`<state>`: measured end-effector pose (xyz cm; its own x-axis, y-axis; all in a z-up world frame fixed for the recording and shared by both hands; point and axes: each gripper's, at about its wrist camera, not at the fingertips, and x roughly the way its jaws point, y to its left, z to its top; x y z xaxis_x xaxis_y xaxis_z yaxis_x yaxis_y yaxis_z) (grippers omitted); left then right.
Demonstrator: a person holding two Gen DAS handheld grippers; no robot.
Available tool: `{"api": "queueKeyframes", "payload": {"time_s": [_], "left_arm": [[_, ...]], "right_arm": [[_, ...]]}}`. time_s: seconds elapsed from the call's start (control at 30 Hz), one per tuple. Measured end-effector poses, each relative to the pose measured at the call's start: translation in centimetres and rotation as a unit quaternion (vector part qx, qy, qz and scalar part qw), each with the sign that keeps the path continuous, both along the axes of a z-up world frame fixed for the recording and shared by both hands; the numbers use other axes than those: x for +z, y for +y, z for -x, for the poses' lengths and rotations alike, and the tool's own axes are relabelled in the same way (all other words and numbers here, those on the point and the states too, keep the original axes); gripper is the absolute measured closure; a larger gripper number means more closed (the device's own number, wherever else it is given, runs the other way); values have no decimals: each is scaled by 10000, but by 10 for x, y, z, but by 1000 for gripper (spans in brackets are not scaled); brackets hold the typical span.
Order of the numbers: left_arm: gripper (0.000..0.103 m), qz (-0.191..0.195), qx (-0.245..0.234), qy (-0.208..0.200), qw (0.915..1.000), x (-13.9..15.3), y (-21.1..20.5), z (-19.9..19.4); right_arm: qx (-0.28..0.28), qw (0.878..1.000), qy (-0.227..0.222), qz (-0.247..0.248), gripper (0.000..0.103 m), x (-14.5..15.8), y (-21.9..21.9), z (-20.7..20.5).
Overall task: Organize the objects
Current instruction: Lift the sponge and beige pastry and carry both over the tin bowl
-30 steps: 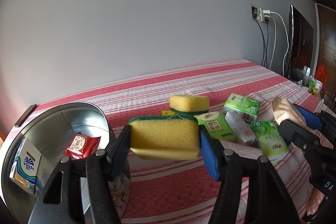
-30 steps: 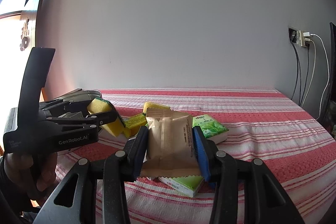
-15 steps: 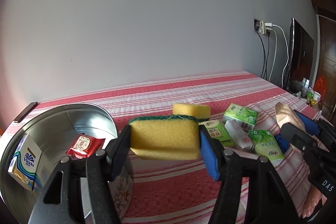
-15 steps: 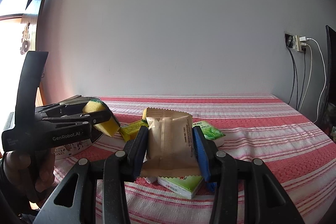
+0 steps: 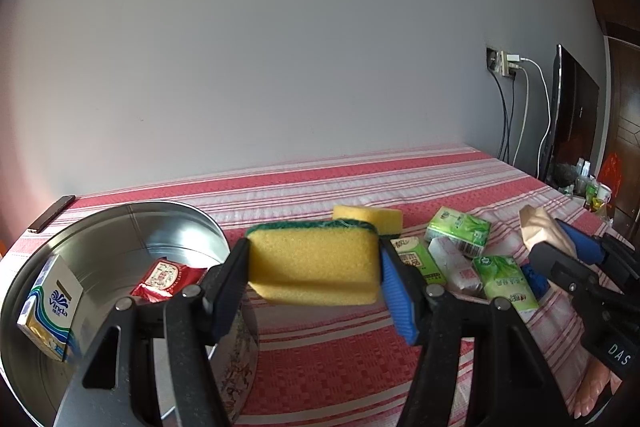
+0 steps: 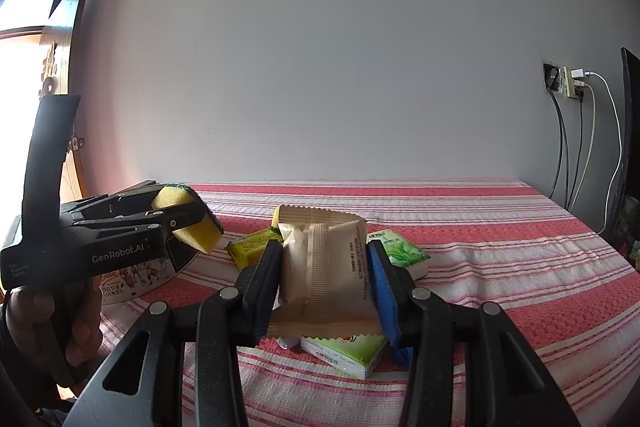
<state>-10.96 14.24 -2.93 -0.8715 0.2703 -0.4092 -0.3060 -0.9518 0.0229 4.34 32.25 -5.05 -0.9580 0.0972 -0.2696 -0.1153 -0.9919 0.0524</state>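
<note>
Left wrist view: the left gripper (image 5: 314, 269) is clamping a yellow, green-backed sponge (image 5: 314, 263) beside the round metal tin (image 5: 176, 215), seemingly for dropping in. The right gripper (image 6: 326, 277) is pinching a tan foil snack packet (image 6: 326, 263).

Round tin (image 5: 132, 223): its near rim is cut off by the picture's lower left edge.
Second sponge (image 5: 370, 217): half hidden behind the held sponge (image 5: 314, 265).
Small bottles (image 5: 592, 187) at far right: too small to identify.
Green packet (image 6: 346, 349): partly hidden under the tan packet (image 6: 326, 263).
</note>
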Motion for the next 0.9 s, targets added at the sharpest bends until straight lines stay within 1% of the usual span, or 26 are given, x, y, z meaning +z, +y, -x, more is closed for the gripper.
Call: {"api": "queueKeyframes", "payload": {"time_s": [0.37,0.53,0.67,0.77,0.9], "left_arm": [[41,-34,50,33,10000,1,-3,0],[41,67,263,227,9994,3,-4,-7],[41,99,250,278,9993,6,-5,-15],[41,55,284,266,9992,12,-12,-19],[41,-107,373,314,9988,24,-27,-25]], "right_arm": [[-17,10000,0,16,57,0,3,3],[-63,10000,-24,-46,57,0,2,4],[72,9999,-69,19,57,5,-4,8],[198,9997,-27,-104,57,13,-15,10],[400,9990,1,-179,57,26,-26,17]]}}
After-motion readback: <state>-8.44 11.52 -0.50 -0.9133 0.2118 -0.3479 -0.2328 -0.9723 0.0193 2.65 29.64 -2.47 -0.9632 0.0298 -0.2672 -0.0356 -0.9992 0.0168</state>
